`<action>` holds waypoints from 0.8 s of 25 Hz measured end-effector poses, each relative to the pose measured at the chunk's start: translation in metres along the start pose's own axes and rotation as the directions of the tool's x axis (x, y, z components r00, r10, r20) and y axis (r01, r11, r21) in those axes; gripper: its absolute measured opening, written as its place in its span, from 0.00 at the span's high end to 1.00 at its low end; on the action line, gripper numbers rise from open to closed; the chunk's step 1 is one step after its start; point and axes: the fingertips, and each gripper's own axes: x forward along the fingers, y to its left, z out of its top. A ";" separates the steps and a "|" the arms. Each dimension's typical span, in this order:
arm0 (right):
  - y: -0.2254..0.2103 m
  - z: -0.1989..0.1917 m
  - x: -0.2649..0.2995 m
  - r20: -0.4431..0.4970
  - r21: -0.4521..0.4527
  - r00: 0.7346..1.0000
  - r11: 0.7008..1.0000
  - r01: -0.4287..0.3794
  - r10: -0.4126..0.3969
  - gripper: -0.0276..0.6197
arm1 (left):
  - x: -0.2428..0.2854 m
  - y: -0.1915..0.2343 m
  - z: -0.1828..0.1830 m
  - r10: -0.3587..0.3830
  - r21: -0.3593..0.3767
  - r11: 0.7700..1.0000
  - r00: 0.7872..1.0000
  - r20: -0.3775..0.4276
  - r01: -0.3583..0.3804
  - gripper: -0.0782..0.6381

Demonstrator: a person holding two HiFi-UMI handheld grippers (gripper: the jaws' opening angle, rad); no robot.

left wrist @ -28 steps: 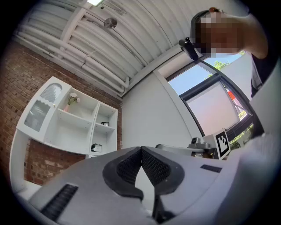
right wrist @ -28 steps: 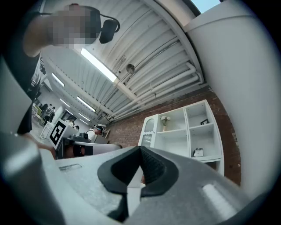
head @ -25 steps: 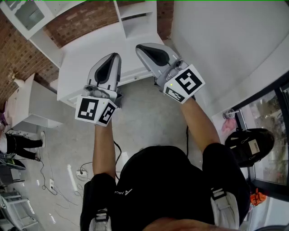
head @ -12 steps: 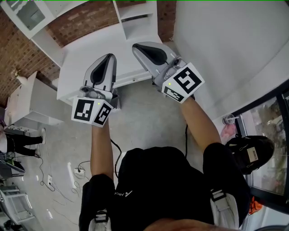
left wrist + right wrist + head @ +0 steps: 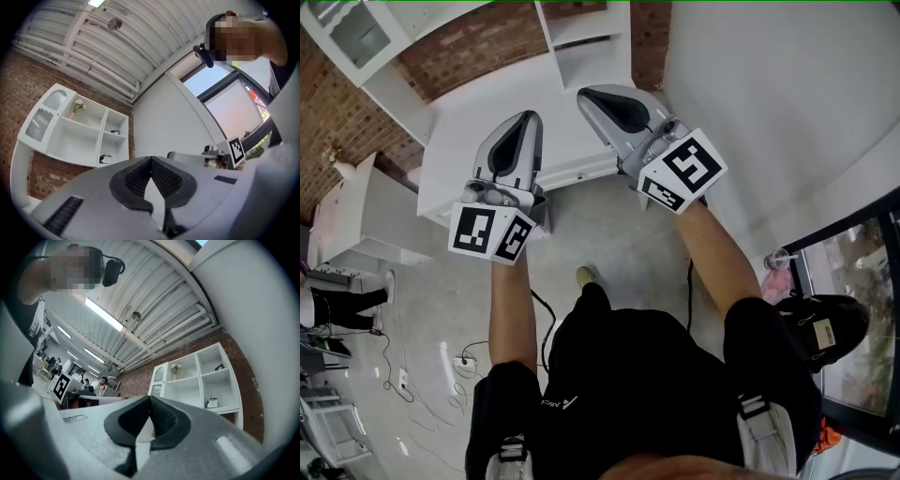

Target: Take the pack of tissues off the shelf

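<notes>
A small white pack of tissues [image 5: 105, 159] lies in the lower right compartment of the white shelf unit [image 5: 70, 140]. The right gripper view shows the same pack [image 5: 212, 402] in the shelf unit [image 5: 201, 380]. It is hidden in the head view, where only the unit's top [image 5: 487, 103] shows. My left gripper [image 5: 151, 159] is shut with nothing in it and points up toward the shelf from a distance. Beside it, my right gripper [image 5: 150, 398] is shut and empty too. Both grippers, left [image 5: 529, 116] and right [image 5: 586, 93], hover side by side over the unit's front edge.
A vase of flowers [image 5: 175, 369] and a small dark item [image 5: 219, 367] stand in upper compartments. The brick wall [image 5: 337, 112] is behind, a white wall [image 5: 769, 84] at right. A low white cabinet [image 5: 366, 211] and floor cables [image 5: 459, 361] are at left. People [image 5: 101, 383] stand far off.
Both grippers have shifted slightly toward the shelf and stay shut. One foot of the person has come into view on the floor below the grippers.
</notes>
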 end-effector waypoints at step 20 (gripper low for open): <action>-0.143 -0.096 0.203 -0.040 -0.066 0.992 0.991 0.116 -0.119 0.95 | 0.121 0.225 -0.060 -0.095 -0.018 0.995 0.995 0.043 0.096 0.89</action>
